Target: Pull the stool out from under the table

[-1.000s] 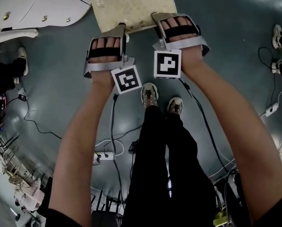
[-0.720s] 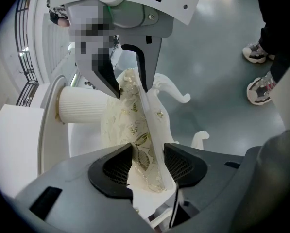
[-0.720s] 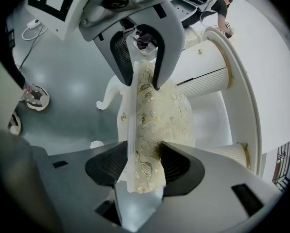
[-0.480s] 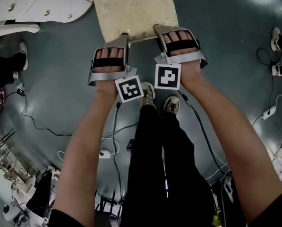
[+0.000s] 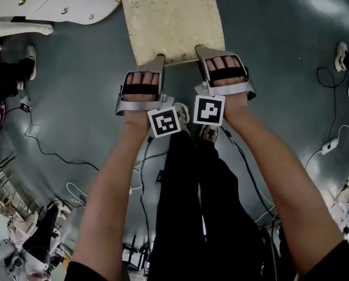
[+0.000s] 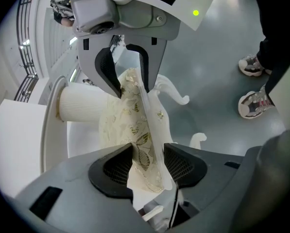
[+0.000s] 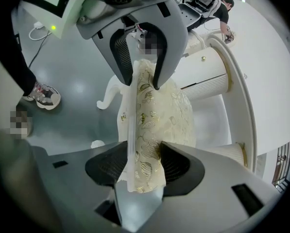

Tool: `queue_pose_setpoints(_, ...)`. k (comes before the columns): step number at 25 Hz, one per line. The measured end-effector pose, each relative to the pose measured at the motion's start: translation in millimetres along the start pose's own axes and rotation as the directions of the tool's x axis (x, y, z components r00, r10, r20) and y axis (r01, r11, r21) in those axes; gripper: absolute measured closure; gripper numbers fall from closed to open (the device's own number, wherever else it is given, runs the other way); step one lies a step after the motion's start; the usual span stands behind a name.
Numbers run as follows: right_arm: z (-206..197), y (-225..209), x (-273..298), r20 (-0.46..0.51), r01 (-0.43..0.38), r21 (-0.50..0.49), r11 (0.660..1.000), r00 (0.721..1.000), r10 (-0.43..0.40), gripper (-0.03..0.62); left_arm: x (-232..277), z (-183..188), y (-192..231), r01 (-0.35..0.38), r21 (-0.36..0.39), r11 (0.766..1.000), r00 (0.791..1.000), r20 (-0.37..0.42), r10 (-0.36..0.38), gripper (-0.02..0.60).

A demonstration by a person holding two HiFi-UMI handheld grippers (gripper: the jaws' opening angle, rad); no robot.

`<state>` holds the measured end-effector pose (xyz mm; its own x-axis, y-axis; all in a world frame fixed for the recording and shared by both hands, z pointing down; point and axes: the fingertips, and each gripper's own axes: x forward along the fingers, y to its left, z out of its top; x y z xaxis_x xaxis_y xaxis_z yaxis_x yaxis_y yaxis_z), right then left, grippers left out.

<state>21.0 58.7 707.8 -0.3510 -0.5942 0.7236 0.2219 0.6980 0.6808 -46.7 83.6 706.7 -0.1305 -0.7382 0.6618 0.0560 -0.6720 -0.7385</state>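
Note:
The stool has a cream cushion with a gold leaf pattern and stands on the grey floor at the top centre of the head view, beside the white table. My left gripper is shut on the cushion's near edge at its left side, and my right gripper is shut on the same edge at its right. In the left gripper view the cushion is pinched between the pads of that gripper. The right gripper view shows the cushion clamped the same way in the right gripper.
The table's fluted white pedestal stands just behind the stool. White curled stool legs rest on the floor. My own shoes are right below the grippers. Cables trail at the left and right. Another person's shoes are at the right edge.
Both grippers and the stool have slid towards me, down the head view. More of the cushion now shows clear of the table.

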Motion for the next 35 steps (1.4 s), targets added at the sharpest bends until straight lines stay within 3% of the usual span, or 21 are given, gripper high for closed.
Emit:
queue_pose_setpoints(7,-1.9,-0.1,-10.4,0.001,0.009,0.012,1.0,1.0,-0.009,0.382,-8.2,6.2,-1.7,0.021,-0.001,1.0,1.0,-0.016,-0.021,0.367)
queue_pose_setpoints(11,3.2,-3.9,-13.7,-0.033,-0.017,0.065,0.998,0.999,0.019,0.382,-12.5,3.3,1.3,0.041,-0.086,0.995,0.998,-0.033,-0.044,0.373)
queue_pose_setpoints(15,11.3,-17.5,-32.4,-0.005,-0.021,0.12,0.993,1.0,0.021,0.455,-29.2,9.1,11.7,0.007,-0.155,0.988,1.0,-0.018,-0.01,0.558)
queue_pose_setpoints(17,16.4,-26.8,-47.1,0.022,-0.005,0.117,0.993,1.0,0.002,0.54,-42.8,11.1,20.4,0.001,-0.221,0.975,1.0,0.004,-0.001,0.574)
queue_pose_setpoints(20,14.3,-48.6,-68.3,0.028,0.006,0.164,0.986,1.0,-0.01,0.577,-64.2,8.3,45.2,0.009,-0.35,0.937,0.999,0.034,0.003,0.575)
queue_pose_setpoints(22,16.4,-68.1,-88.9,0.061,-0.023,0.3,0.954,0.998,0.006,0.585,-81.0,3.4,67.6,-0.003,-0.399,0.917,0.999,0.048,0.025,0.575)
queue_pose_setpoints(26,33.6,-115.3,-144.9,0.229,-0.104,0.515,0.851,0.973,-0.02,0.587,-124.4,-6.6,107.7,-0.017,-0.473,0.881,0.993,0.096,0.071,0.575)
queue_pose_setpoints(28,39.1,-134.1,-170.0,0.289,-0.143,0.571,0.809,0.957,-0.035,0.588,-147.3,-13.6,124.1,-0.005,-0.533,0.846,0.989,0.12,0.081,0.575)
queue_pose_setpoints(30,41.4,-150.0,-192.7,0.32,-0.172,0.619,0.767,0.946,-0.046,0.588,-169.3,-21.2,141.1,0.021,-0.615,0.788,0.986,0.145,0.086,0.575)
queue_pose_setpoints(35,47.3,-189.4,-251.2,0.342,-0.215,0.738,0.639,0.936,-0.08,0.588,-224.1,-34.9,191.5,0.098,-0.8,0.591,0.976,0.194,0.101,0.575)
